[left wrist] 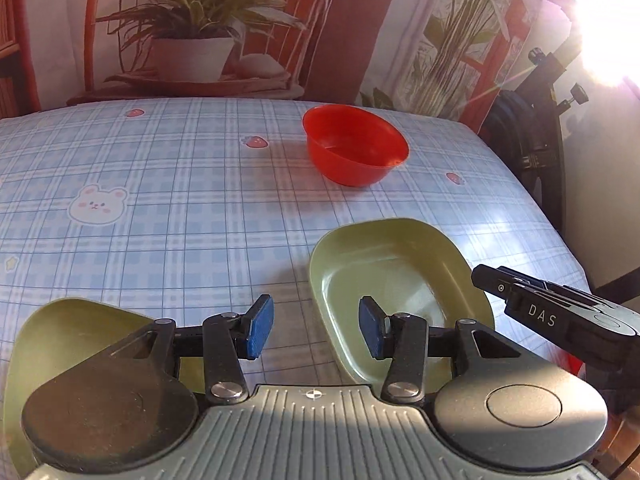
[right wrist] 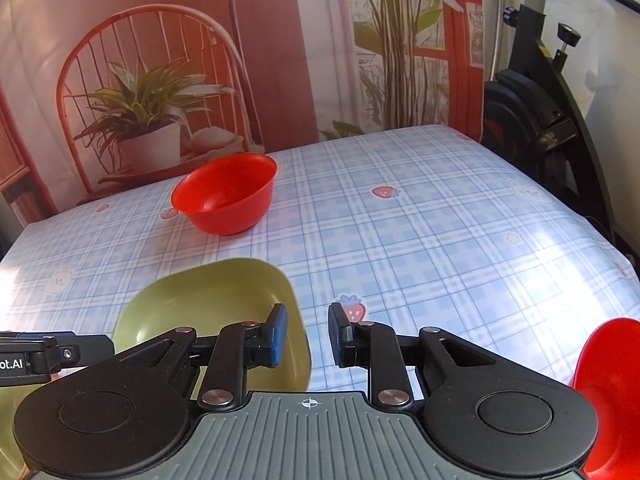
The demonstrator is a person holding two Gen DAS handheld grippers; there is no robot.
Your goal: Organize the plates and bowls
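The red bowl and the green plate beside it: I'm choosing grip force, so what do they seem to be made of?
The red bowl looks like thin moulded plastic: even saturated colour, soft sheen, a slim rim. The green plate also looks plastic or melamine, semi-matte olive with broad, dull highlights rather than a glassy glaze. Glazed ceramic cannot be ruled out for the plate by look alone.

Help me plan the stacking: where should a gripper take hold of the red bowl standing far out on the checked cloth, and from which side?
Grip the red bowl by its thin rim, one finger inside and one outside, coming down from above on the near side. It stands upright, mouth open, alone on the tablecloth, and its rounded wall looks too wide and sloped to clamp across.
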